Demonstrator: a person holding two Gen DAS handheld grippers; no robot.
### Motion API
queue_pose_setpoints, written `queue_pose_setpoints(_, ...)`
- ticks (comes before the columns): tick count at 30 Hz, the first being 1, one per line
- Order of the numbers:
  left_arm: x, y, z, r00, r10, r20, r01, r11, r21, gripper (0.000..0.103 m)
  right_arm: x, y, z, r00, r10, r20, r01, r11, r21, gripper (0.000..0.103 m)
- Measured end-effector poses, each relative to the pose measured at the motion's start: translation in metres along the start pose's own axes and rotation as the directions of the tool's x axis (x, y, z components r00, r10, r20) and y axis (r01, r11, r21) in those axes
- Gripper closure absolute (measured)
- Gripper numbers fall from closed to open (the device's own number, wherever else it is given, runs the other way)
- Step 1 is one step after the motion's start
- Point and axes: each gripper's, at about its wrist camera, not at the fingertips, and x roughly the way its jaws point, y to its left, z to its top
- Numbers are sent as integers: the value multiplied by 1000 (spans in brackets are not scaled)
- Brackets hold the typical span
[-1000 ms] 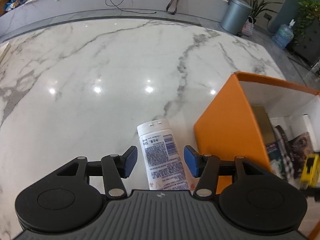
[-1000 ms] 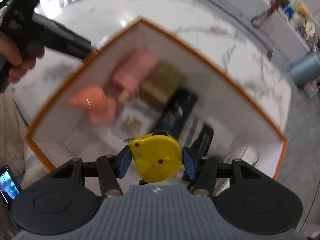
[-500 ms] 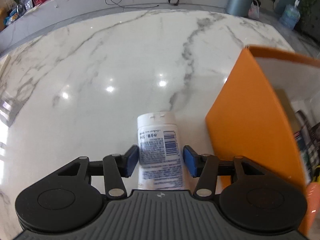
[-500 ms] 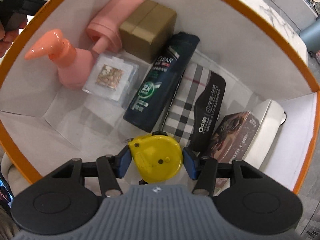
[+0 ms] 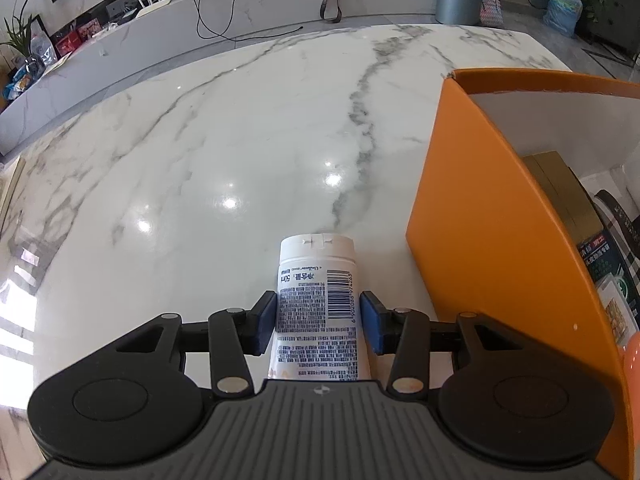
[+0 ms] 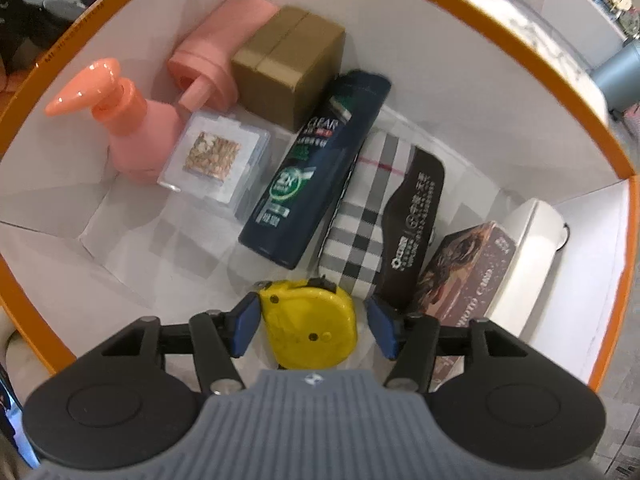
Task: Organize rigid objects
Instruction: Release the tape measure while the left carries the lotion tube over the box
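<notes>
Inside orange box (image 6: 576, 92), right tongs (image 6: 308, 324) release tape measure (image 6: 310, 324); left tongs (image 5: 319, 322) closing around tube (image 5: 318, 300).

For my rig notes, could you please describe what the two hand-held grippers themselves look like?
Both look alike. The left hand-held gripper has two blue rectangular pads on black linkage arms with silver pivot pins, two round black discs at the sides, and a ribbed grey housing bearing a small round emblem. The right hand-held gripper shows the same parts. No cables or sleeves are visible.
</notes>
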Motion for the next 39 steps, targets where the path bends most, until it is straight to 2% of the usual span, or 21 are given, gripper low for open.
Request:
queue_pose_setpoints(4, -5, 3, -8, 1000, -8, 17, 8, 1000, -14, 52, -11, 4, -12, 994, -20, 111, 17, 999, 29, 38)
queue_pose_setpoints(8, -20, 11, -11, 999, -32, 38, 33, 999, -25, 53, -21, 8, -24, 978, -56, 201, 41, 996, 79, 38)
queue_pose_setpoints(15, -73, 22, -11, 989, -56, 139, 59, 998, -17, 53, -33, 10, -31, 957, -118, 265, 94, 990, 101, 38)
queue_pose_setpoints(20, -123, 14, -4, 967, -95, 237, 80, 994, 72, 53, -45, 12, -30, 950, -112, 291, 82, 990, 115, 38)
queue_pose_setpoints(24, -162, -8, 3, 942, -156, 297, 98, 974, 203, 53, -51, 12, -34, 940, -119, 319, 76, 987, 145, 38)
queue_pose_setpoints(26, -177, -26, 4, 929, -193, 317, 102, 954, 281, 53, -51, 11, -35, 937, -121, 327, 73, 985, 155, 38)
queue_pose_setpoints(29, -190, -57, 7, 912, -268, 310, 127, 904, 408, 53, -55, 9, -37, 935, -123, 334, 75, 985, 154, 38)
queue_pose_setpoints(33, -186, -102, 8, 900, -358, 249, 166, 810, 563, 53, -63, 3, -41, 927, -132, 350, 82, 985, 152, 38)
queue_pose_setpoints(36, -170, -132, 6, 905, -383, 187, 172, 730, 661, 53, -69, -3, -45, 924, -140, 355, 96, 986, 139, 38)
queue_pose_setpoints(39, -150, -152, 8, 916, -387, 104, 203, 673, 711, 53, -72, -12, -50, 923, -153, 353, 114, 985, 129, 38)
